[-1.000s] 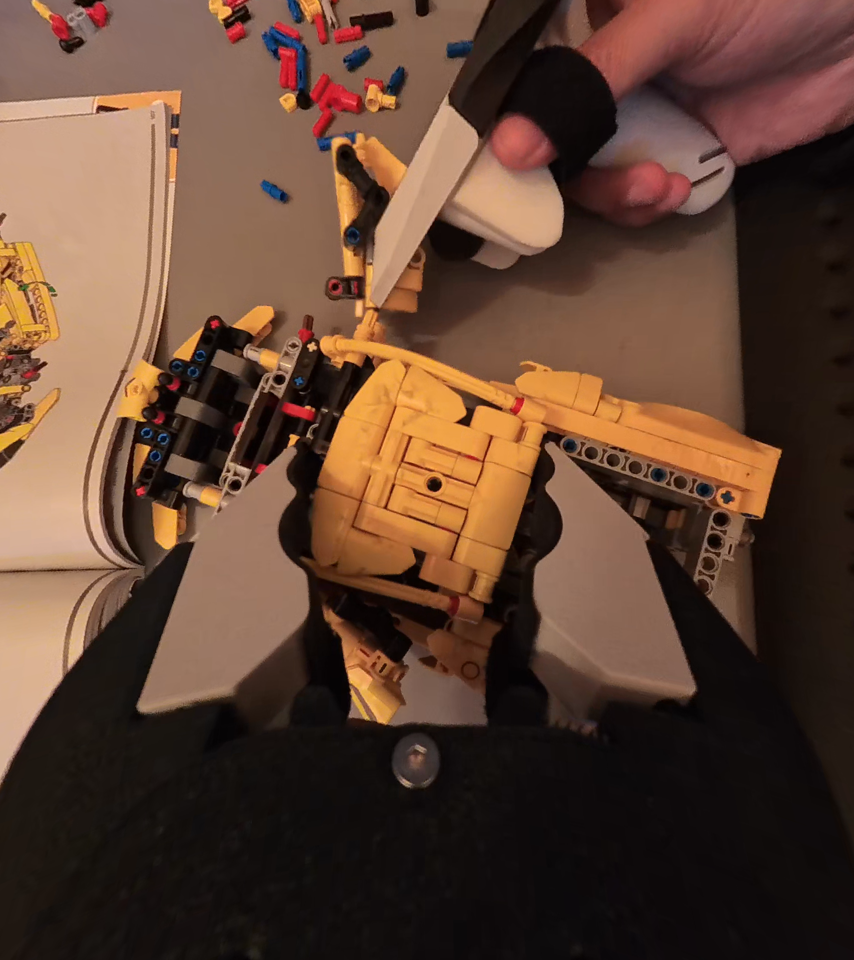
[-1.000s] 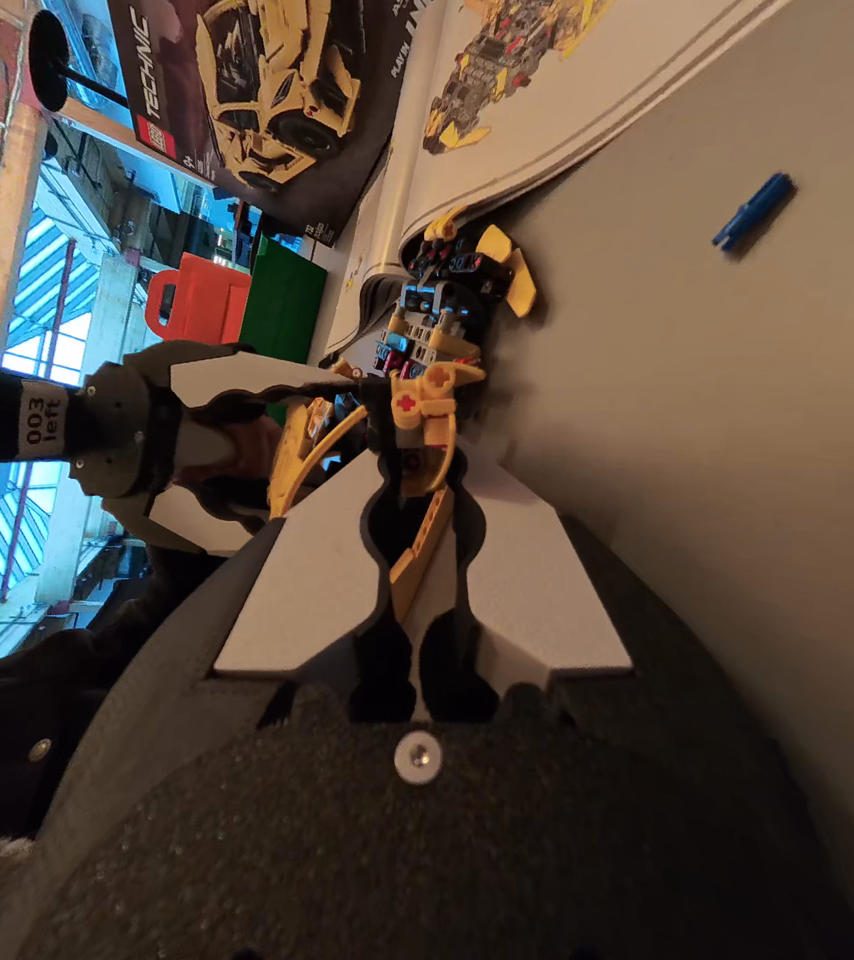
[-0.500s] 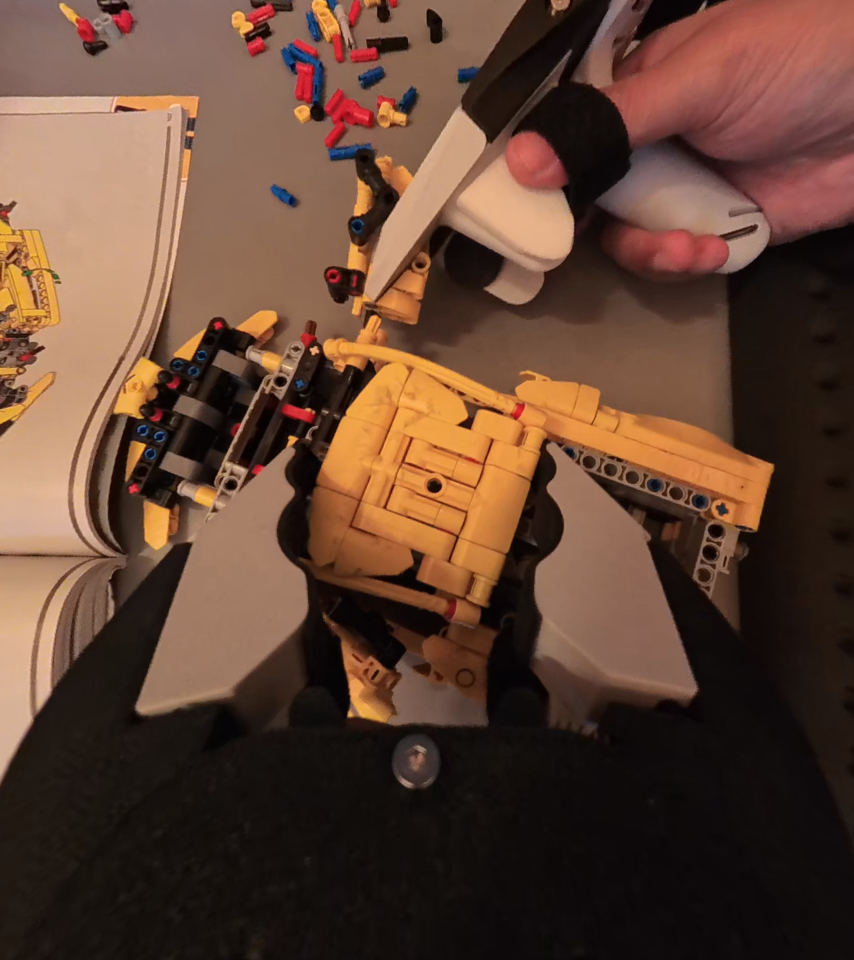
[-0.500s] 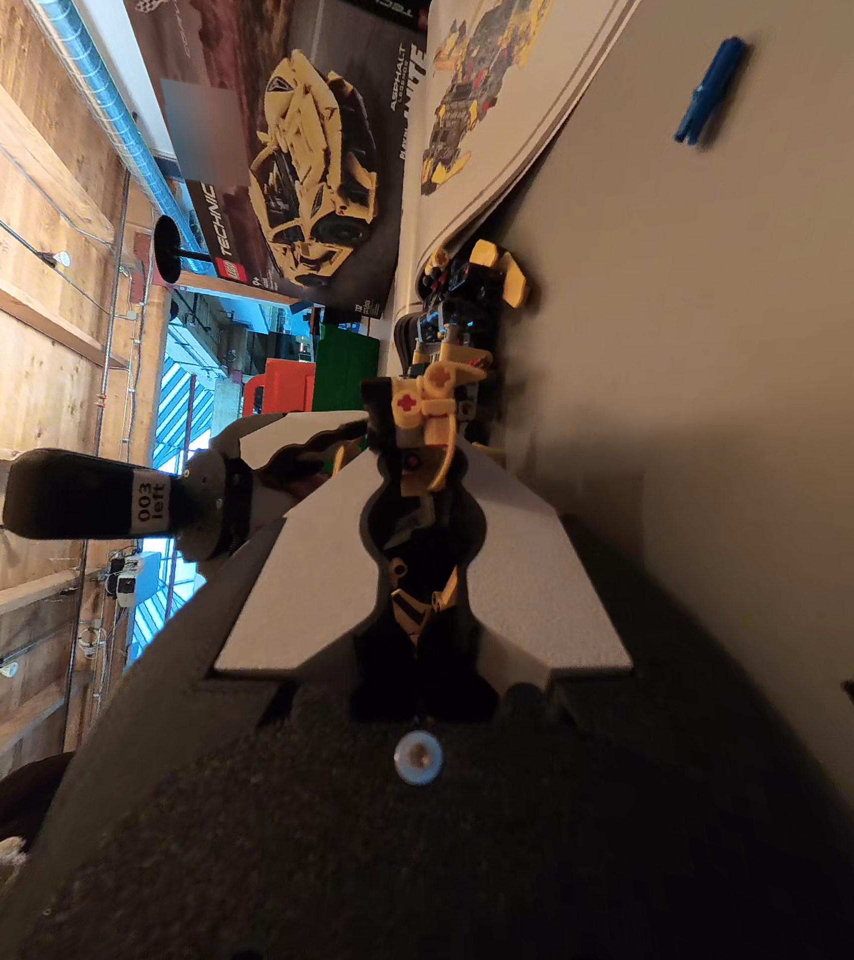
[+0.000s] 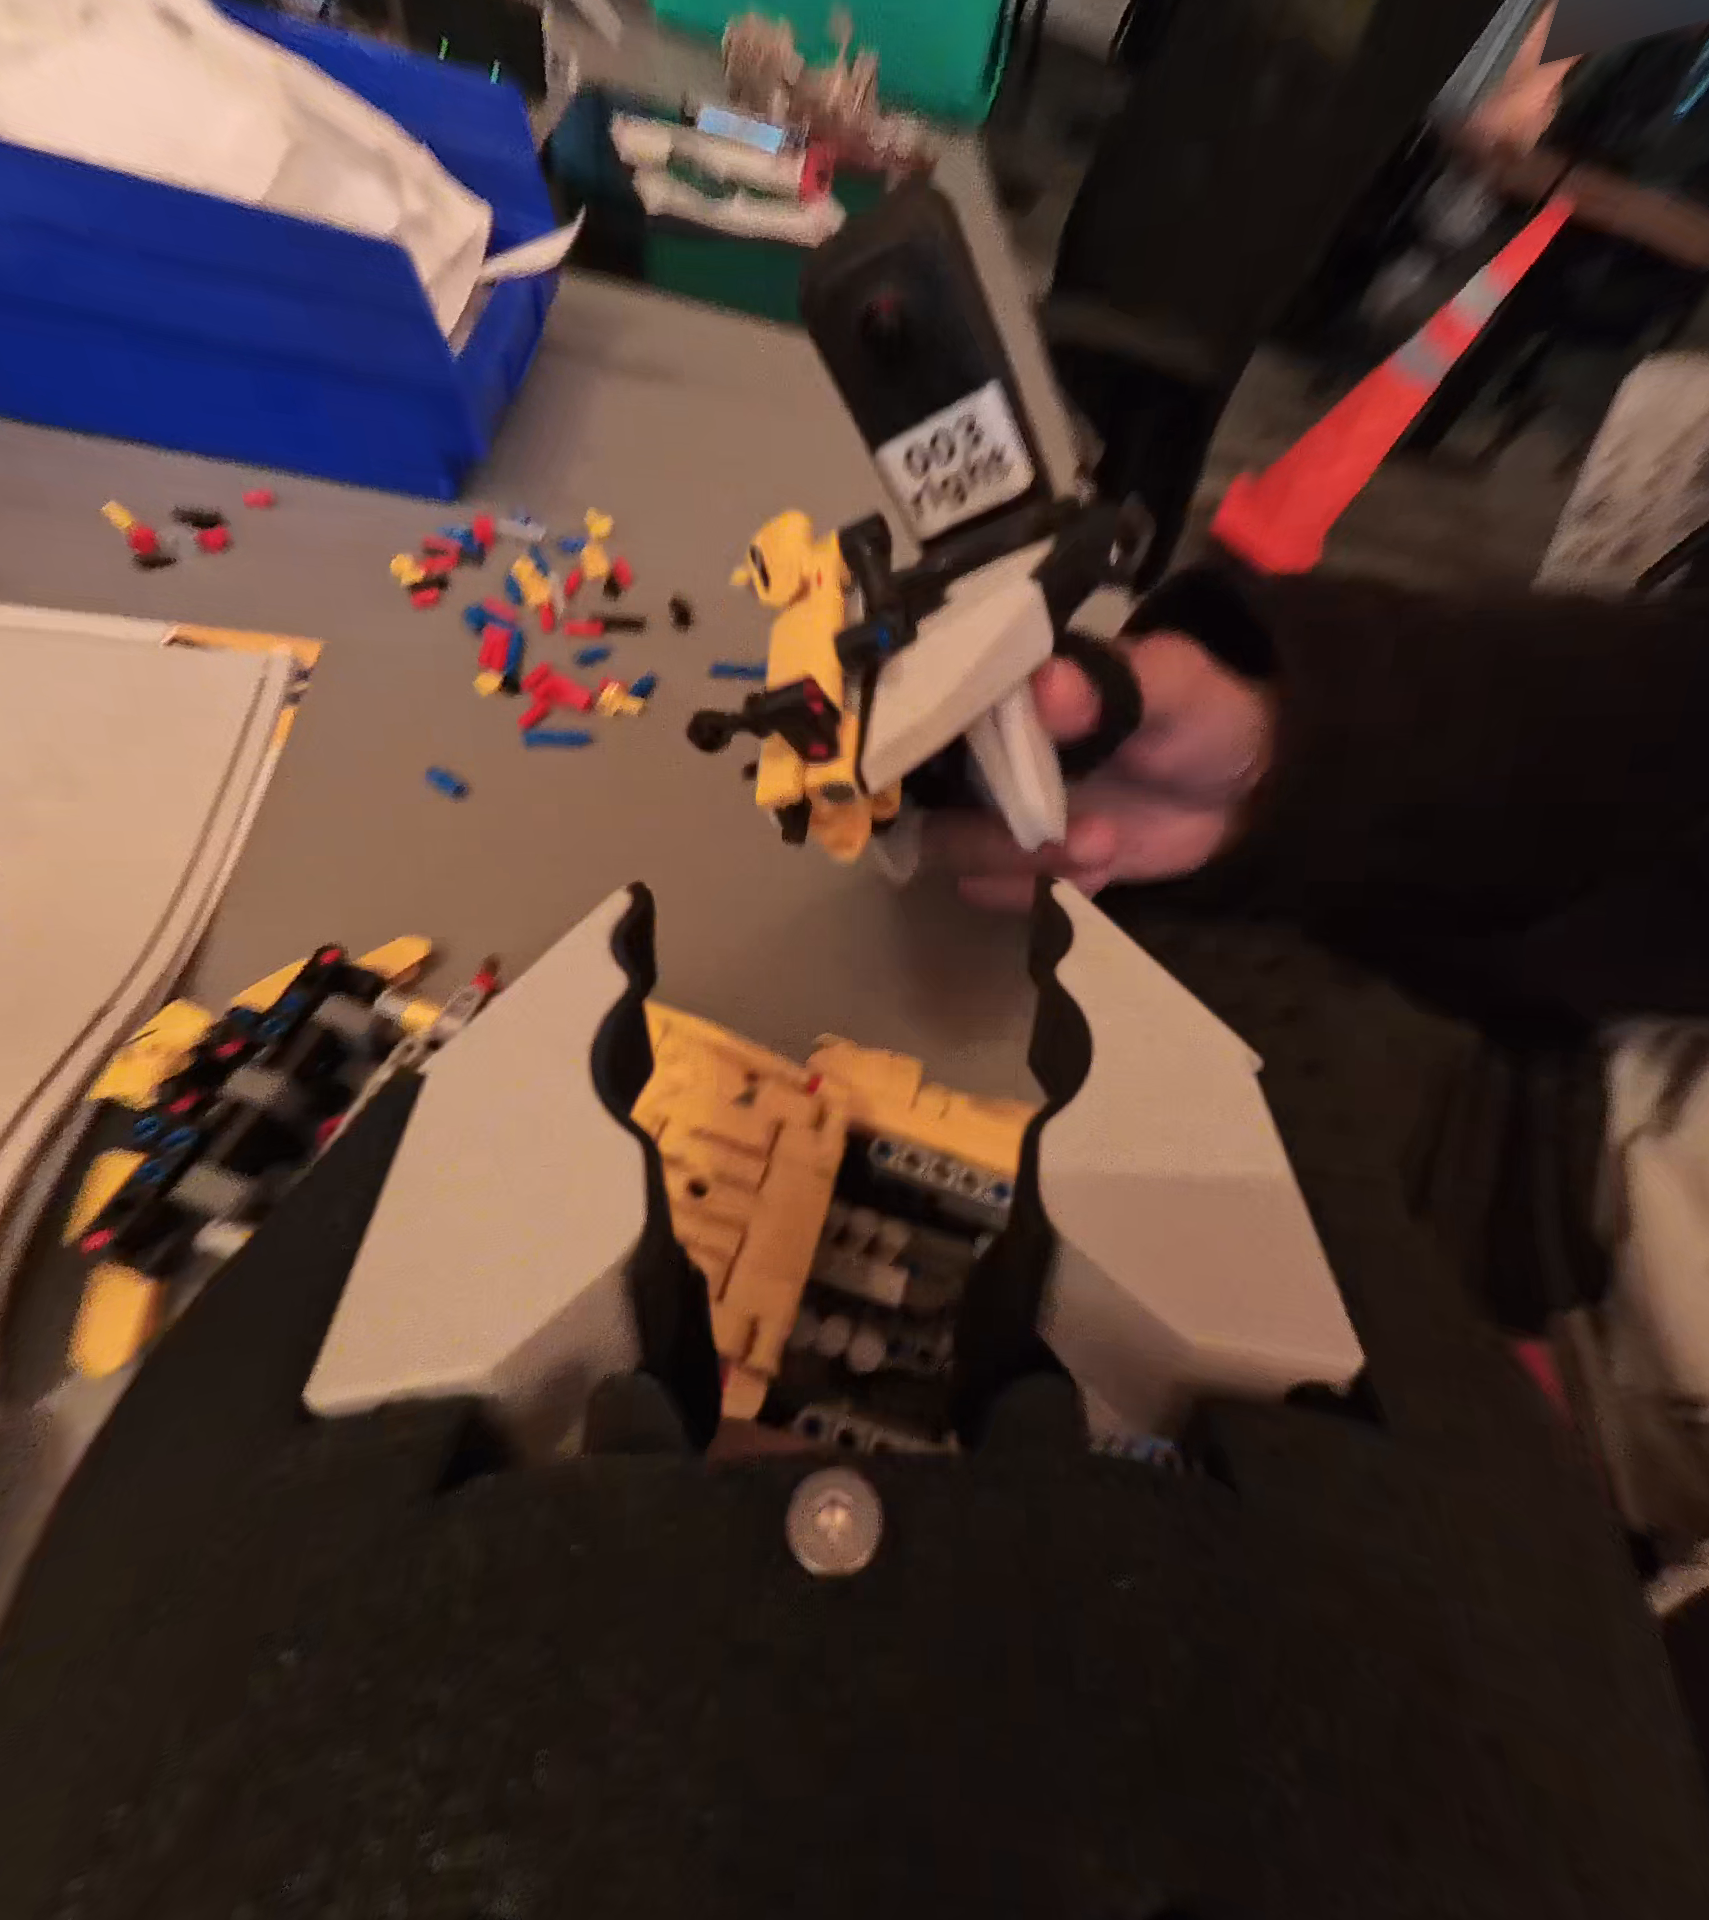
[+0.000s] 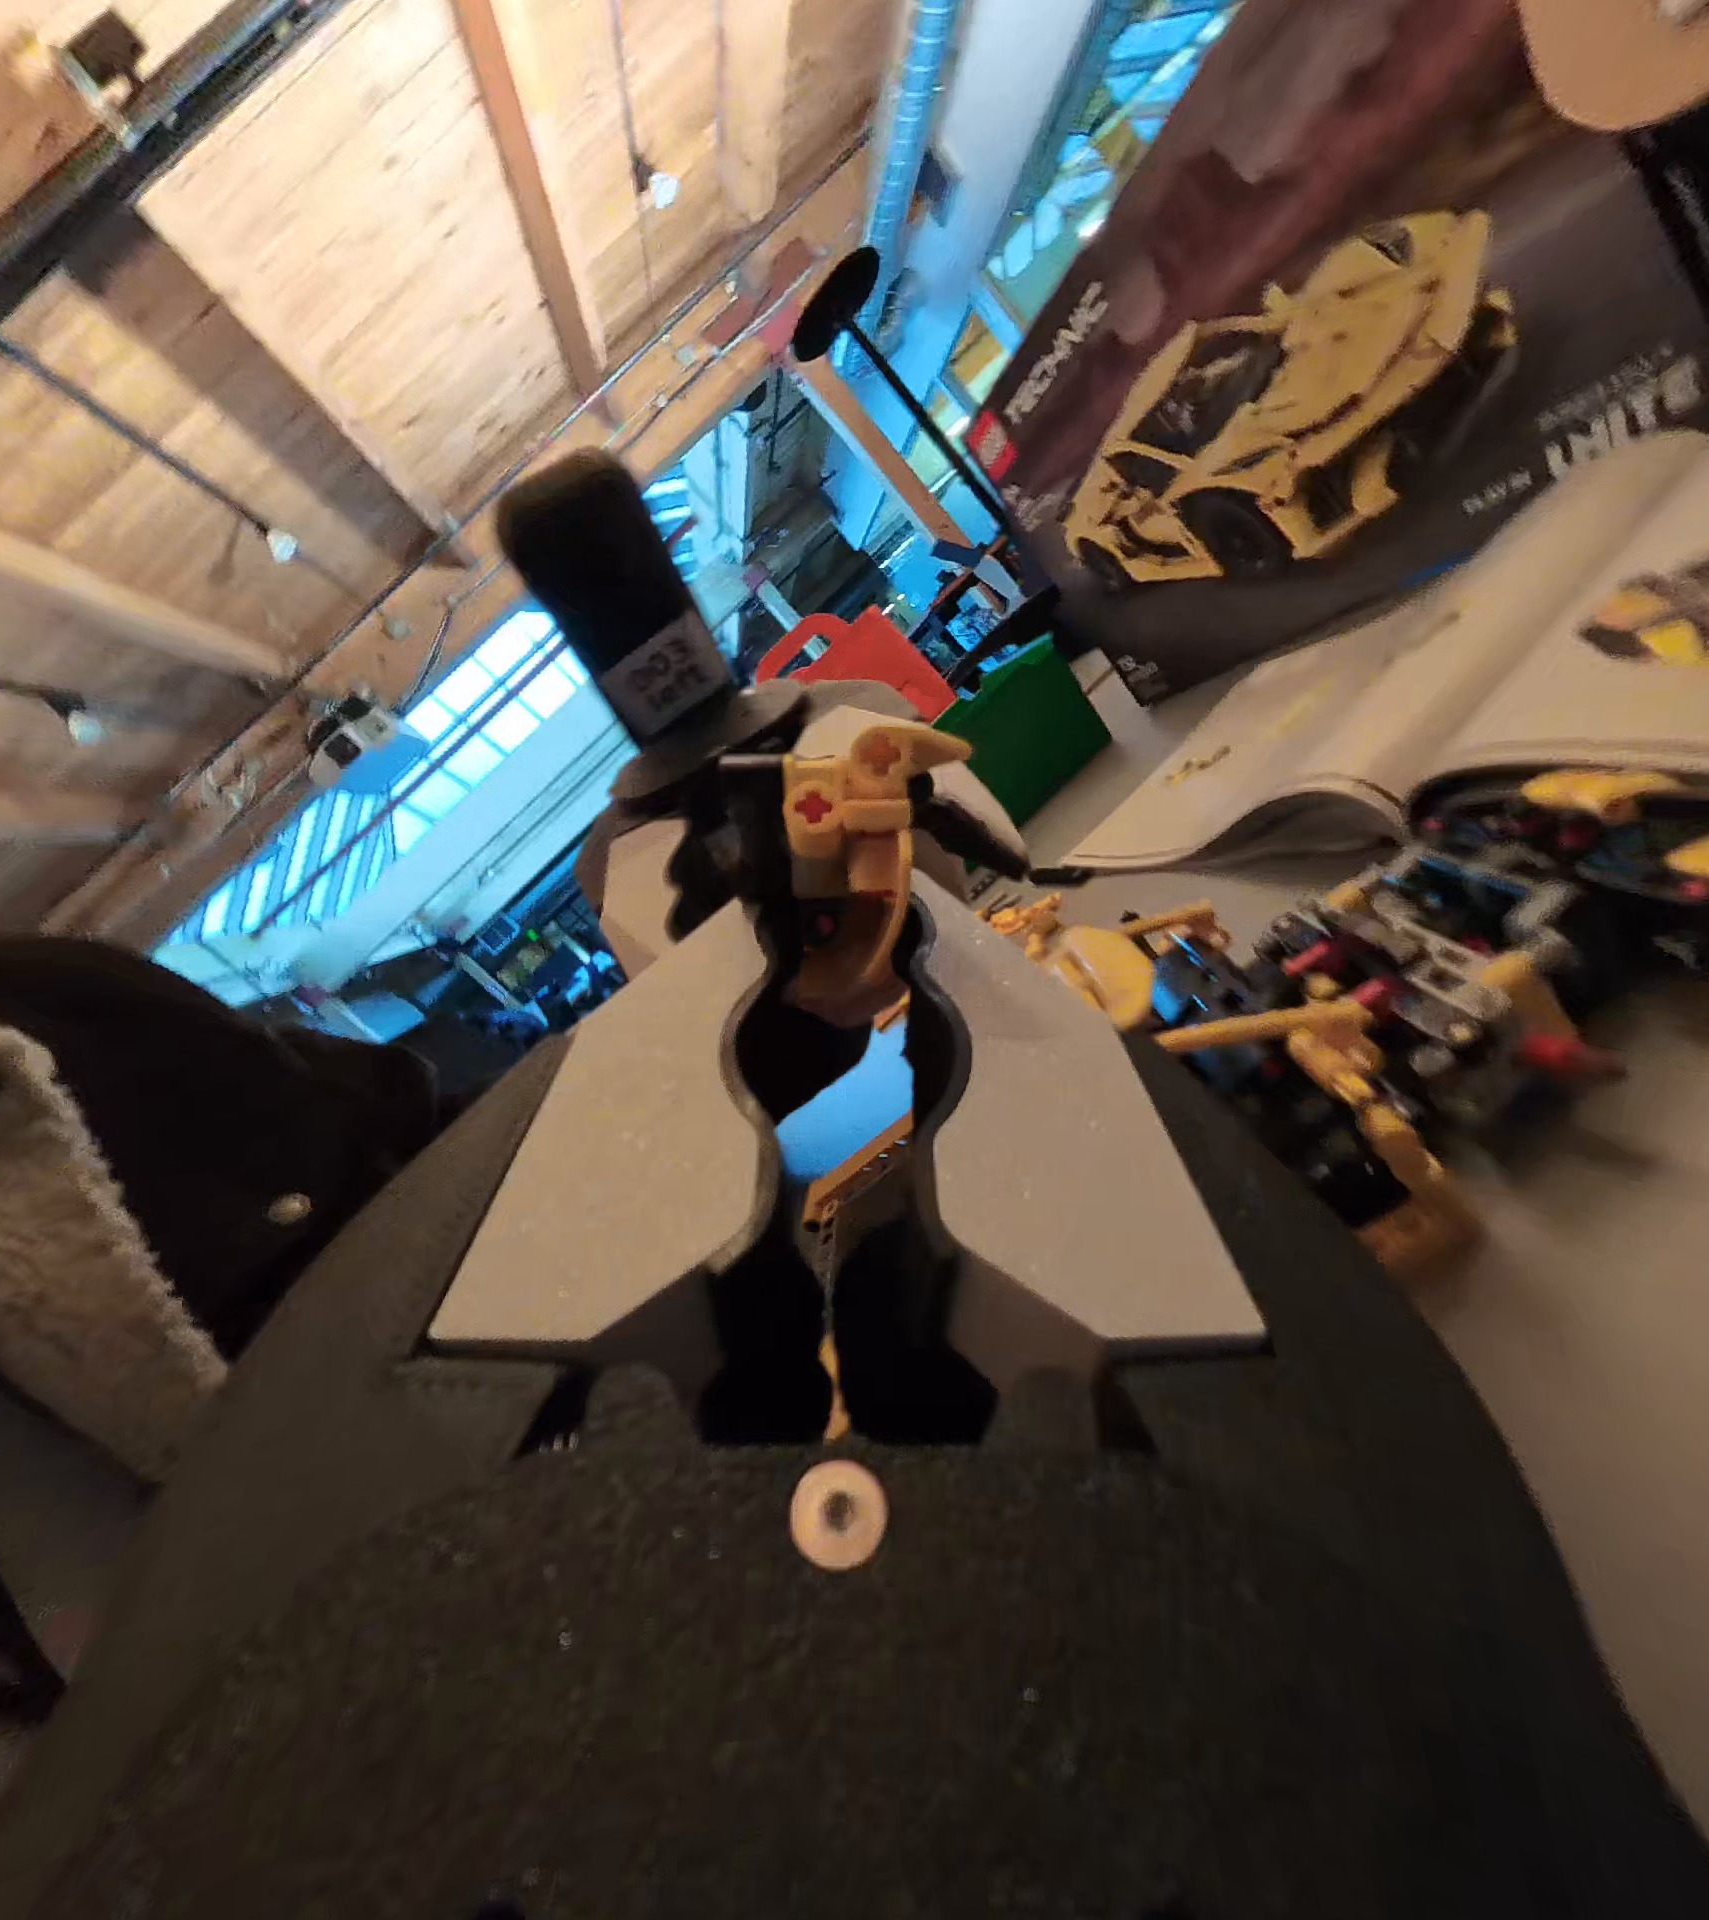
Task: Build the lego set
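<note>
The half-built yellow and black car model (image 5: 777, 1164) lies on the grey table; it also shows in the right wrist view (image 6: 1369, 1029). My left gripper (image 5: 845, 914) has its jaws apart around the model's yellow body, which fills the gap between them. My right gripper (image 6: 839, 925) is shut on a yellow and black sub-assembly (image 6: 855, 821) and holds it in the air. In the left wrist view this gripper (image 5: 891, 675) hangs above the table, up and beyond the model, with the sub-assembly (image 5: 803, 686) in its fingers. The view is blurred.
An open instruction booklet (image 5: 81, 831) lies left of the model. Several loose red, blue, yellow and black pieces (image 5: 538, 644) are scattered behind it. A blue bin (image 5: 185, 312) stands at the back left. The set's box (image 6: 1297, 395) stands behind the booklet. An orange cone (image 5: 1369, 416) is off the table. Both grippers' tips are close together, under 4 cm apart.
My right gripper has lifted the yellow sub-assembly up and away from the model. My left gripper has tilted up and drawn back, so the model sits lower between its fingers.
</note>
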`<state>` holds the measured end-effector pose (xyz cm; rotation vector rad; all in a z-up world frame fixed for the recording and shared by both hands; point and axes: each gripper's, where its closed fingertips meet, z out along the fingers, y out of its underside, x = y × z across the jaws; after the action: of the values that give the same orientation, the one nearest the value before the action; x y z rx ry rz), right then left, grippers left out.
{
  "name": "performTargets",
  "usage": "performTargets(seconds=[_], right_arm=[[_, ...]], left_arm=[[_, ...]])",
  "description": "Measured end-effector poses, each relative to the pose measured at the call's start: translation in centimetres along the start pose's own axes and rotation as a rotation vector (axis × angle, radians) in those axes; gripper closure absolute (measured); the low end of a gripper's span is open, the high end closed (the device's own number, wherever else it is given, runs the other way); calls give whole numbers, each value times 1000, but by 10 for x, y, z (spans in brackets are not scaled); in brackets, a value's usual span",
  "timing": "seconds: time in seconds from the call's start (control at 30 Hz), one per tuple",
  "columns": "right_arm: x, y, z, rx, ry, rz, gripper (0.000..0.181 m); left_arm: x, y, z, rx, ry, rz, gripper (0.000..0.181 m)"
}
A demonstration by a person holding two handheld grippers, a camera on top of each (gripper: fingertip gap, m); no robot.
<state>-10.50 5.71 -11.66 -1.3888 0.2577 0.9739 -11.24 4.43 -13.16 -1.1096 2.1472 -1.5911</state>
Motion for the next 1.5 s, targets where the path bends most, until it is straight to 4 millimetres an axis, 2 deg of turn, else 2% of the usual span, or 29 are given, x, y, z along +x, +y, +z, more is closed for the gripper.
performTargets(seconds=[0.13,0.27,0.4,0.43,0.57,0.67,0.77,0.8,0.87,0.93,1.0,1.07,1.2,1.23,1.33,1.43,1.5], right_arm=[[-15,1,9,7,-65,-65,166],[-19,2,10,16,-54,-155,167],[-15,10,5,-96,-22,-217,167],[-11,11,3,-128,6,-234,163],[-11,5,-9,-171,13,-251,161],[-8,1,-22,-241,46,-292,139],[5,1,-40,-433,194,-448,128],[3,0,-41,-508,228,-529,126],[-15,4,-31,-634,216,-620,121],[-21,23,-22,-825,203,-654,121],[-13,39,-22,-993,213,-698,128],[-6,45,-23,-1067,206,-707,143],[-2,55,-26,-1129,168,-670,152],[-1,54,-25,-1128,166,-706,165],[3,46,-25,-1090,202,-732,166],[41,28,-46,-1151,406,-754,166],[62,28,-54,-1184,468,-694,166]], left_arm=[[17,-11,1,106,141,-84,140],[13,-14,1,167,138,-106,159],[14,-4,6,127,132,-65,161],[13,-2,7,113,115,-50,167],[13,-5,3,137,122,-32,168],[12,0,0,89,106,30,168],[9,16,1,-16,59,119,169],[7,22,3,-61,39,153,169],[10,32,8,-130,24,217,169],[16,37,14,-169,27,263,169],[20,41,17,-198,23,300,169],[22,43,19,-208,18,326,169],[24,44,20,-213,25,331,169],[23,44,21,-211,20,331,169],[14,39,17,-181,-34,309,168],[-11,37,-7,-167,-122,261,146],[-27,51,-23,-197,-125,200,131]])
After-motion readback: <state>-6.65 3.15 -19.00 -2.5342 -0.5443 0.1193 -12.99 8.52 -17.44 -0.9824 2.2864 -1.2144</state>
